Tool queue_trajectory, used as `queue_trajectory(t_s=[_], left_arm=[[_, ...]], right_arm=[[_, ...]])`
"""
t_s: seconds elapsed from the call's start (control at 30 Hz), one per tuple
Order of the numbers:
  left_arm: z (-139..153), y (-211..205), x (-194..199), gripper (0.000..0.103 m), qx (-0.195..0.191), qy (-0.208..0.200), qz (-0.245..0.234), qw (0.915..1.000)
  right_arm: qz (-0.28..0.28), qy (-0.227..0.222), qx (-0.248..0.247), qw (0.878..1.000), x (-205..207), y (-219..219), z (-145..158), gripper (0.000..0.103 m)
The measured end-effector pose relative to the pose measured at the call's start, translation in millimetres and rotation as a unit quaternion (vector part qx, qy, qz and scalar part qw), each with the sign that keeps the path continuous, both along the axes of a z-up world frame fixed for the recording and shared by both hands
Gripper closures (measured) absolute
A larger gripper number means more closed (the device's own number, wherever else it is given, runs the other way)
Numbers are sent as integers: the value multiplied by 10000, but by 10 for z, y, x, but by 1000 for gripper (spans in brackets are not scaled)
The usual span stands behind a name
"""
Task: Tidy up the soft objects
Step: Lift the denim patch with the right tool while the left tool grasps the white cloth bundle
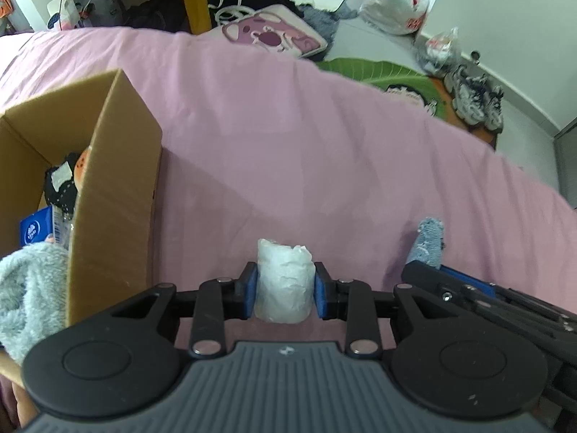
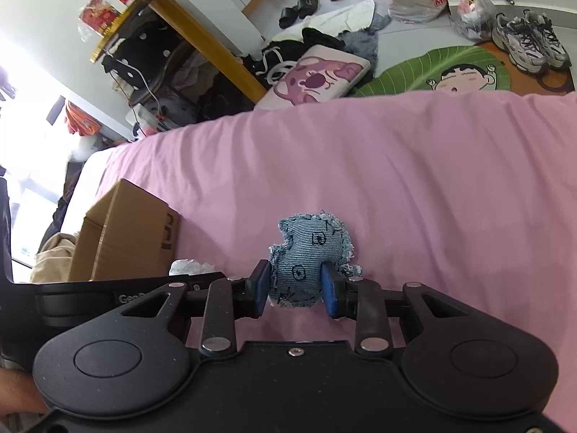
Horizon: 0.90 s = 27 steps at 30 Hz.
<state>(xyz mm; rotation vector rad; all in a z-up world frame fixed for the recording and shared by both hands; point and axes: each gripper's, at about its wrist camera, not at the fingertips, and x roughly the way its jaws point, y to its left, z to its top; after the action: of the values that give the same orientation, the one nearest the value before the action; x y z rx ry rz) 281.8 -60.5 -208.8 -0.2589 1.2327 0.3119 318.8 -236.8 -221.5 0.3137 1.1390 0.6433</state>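
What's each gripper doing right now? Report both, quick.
Left gripper: shut on the white wrapped bundle.
Right gripper: shut on the denim plush.

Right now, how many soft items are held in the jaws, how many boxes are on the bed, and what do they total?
White wrapped bundle, in the left gripper: 1
Denim plush, in the right gripper: 1
Cardboard box: 1
Total: 3

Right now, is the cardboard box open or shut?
Open. The box has its top uncovered: the left wrist view looks straight in at a dark soft toy and a blue packet inside.
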Motion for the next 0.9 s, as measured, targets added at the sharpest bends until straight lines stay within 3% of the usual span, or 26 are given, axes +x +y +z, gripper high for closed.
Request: queue_trajectory(t_s=[0.5,0.9], left_arm=[[706,116,-190,73,-119,-821,-5,9966],[1155,511,-534,73,-70,-1242,241,9919]], right_arm=[[51,-451,401,9982,-114,15,360,73],[328,-1091,562,9919,-341,198,791,73]])
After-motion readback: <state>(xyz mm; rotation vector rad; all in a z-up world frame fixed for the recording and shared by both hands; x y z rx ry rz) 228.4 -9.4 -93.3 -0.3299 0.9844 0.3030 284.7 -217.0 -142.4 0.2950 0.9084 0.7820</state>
